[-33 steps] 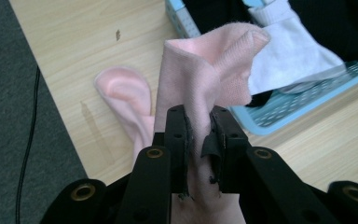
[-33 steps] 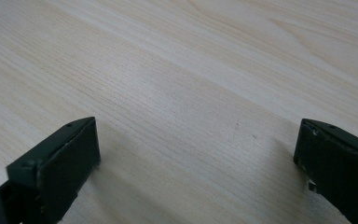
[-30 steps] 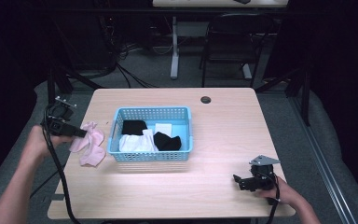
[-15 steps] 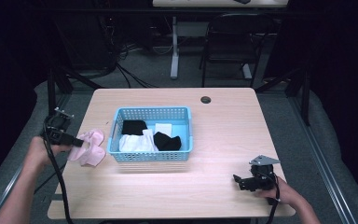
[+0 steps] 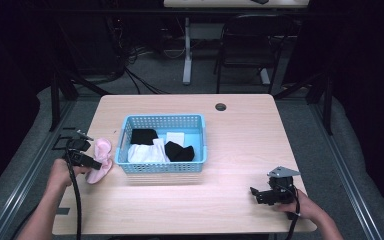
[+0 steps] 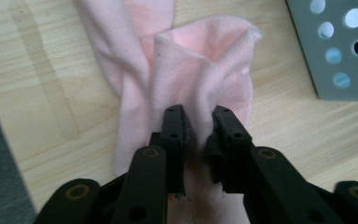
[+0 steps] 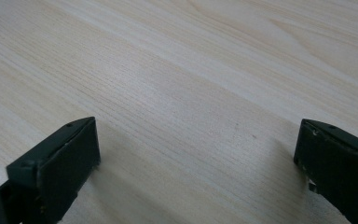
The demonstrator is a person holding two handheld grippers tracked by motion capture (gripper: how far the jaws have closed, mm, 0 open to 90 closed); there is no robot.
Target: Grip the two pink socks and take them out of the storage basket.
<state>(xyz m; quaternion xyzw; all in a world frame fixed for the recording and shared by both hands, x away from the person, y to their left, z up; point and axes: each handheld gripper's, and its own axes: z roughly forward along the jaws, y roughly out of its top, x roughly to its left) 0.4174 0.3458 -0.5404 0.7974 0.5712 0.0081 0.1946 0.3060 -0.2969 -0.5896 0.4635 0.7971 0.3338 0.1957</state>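
Observation:
A pink sock lies crumpled on the wooden table, just left of a light-blue basket. My left gripper is low over the sock. In the left gripper view a raised fold of the pink sock stands pinched between the jaws of the left gripper. The jaws have just been opening a little, with the fabric still between the pads. My right gripper rests near the table's front right, and in its own view the right gripper is open wide over bare wood.
The basket holds black socks and white socks. A corner of the basket is close on the right of the left gripper. A dark cable hole sits at the table's back edge. The table's left edge is near the left hand.
The left hand has come down and toward the table's front with the pink sock, which now lies on the table instead of hanging. The right hand has not moved.

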